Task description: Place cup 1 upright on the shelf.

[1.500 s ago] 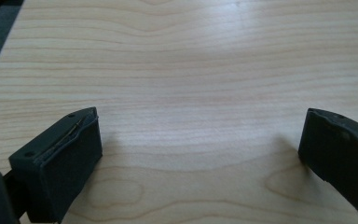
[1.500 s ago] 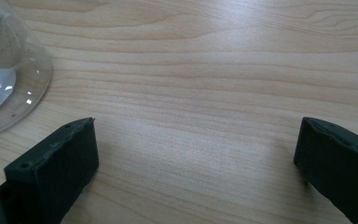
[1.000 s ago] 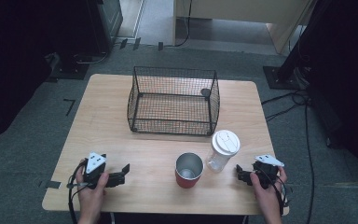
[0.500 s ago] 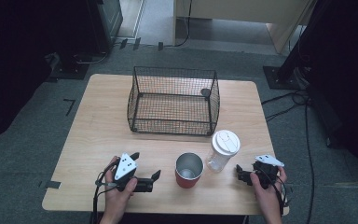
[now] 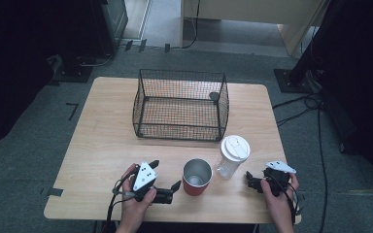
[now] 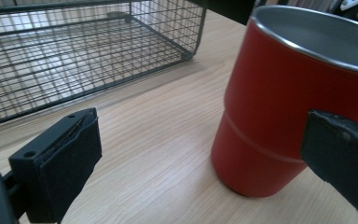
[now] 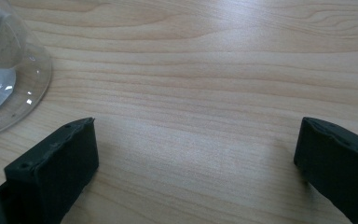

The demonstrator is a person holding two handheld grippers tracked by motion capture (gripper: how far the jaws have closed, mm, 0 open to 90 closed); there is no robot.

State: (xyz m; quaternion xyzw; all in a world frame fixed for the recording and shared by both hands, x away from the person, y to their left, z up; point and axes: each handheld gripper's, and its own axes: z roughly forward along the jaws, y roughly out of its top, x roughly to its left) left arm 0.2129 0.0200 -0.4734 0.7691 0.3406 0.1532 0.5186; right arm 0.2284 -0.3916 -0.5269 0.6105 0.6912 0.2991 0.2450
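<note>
Left gripper (image 5: pixel 166 180): lower centre-left of the high view, jaws wide apart, empty, pointing toward the mug.
Mug (image 5: pixel 196 176): red, steel-lined, upright on the table (image 5: pixel 102 145), lower centre of the high view; in the left gripper view it stands at the right, just beyond the right jaw.
Right gripper (image 5: pixel 249 180): lower right of the high view, jaws wide, empty, low over bare wood.
Cup (image 5: pixel 232 156): clear, white lid, just right of the mug.
Basket (image 5: pixel 180 104): black wire, frame centre.

Glossy red metal cup (image 6: pixel 279 116) on matt wood-grain table (image 6: pixel 158 140), beside black wire basket (image 6: pixel 74 51).
</note>
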